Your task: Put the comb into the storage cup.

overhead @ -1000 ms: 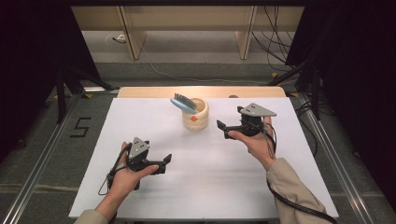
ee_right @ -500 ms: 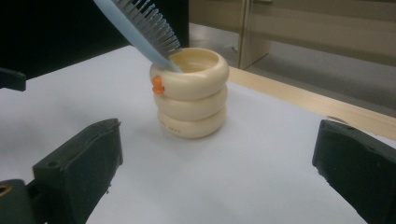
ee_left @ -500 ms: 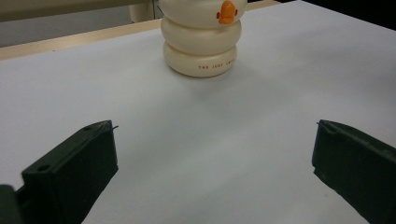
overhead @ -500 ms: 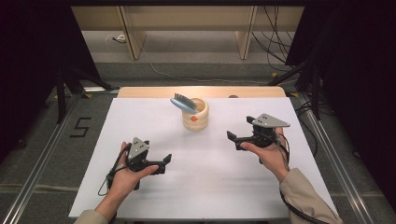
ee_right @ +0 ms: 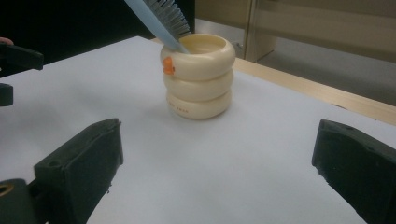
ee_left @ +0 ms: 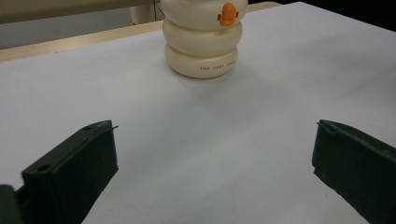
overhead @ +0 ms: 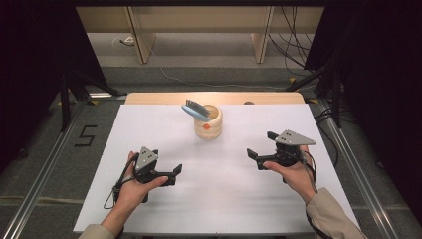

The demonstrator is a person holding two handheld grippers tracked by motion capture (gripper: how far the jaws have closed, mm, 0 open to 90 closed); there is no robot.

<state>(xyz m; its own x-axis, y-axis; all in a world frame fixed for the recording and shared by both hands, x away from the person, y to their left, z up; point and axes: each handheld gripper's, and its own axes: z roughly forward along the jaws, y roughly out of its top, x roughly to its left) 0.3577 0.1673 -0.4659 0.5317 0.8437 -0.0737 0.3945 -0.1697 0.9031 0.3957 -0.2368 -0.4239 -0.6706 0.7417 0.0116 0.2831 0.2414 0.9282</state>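
Observation:
A cream ringed cup [overhead: 209, 122] with an orange duck-bill mark stands at the far middle of the white table [overhead: 149, 129]. A light-blue brush [overhead: 195, 110] leans out of it toward the left. The cup [ee_left: 203, 39] appears ahead in the left gripper view, and the cup [ee_right: 198, 81] and brush [ee_right: 161, 21] in the right gripper view. My left gripper [overhead: 175, 175] rests low at the near left, open, nothing between its jaws. My right gripper [overhead: 262, 144] is held at the near right, open and empty, pointing left toward the cup.
A wooden strip [overhead: 149, 97] runs along the table's far edge. Behind it stand wooden furniture legs [overhead: 142, 42] and floor cables [overhead: 293, 50]. Metal rails [overhead: 47, 164] flank the table. A "5" [overhead: 85, 135] is marked on the floor at left.
My right gripper has drawn back from beside the cup, toward the near right. The left gripper and the cup with brush have stayed put.

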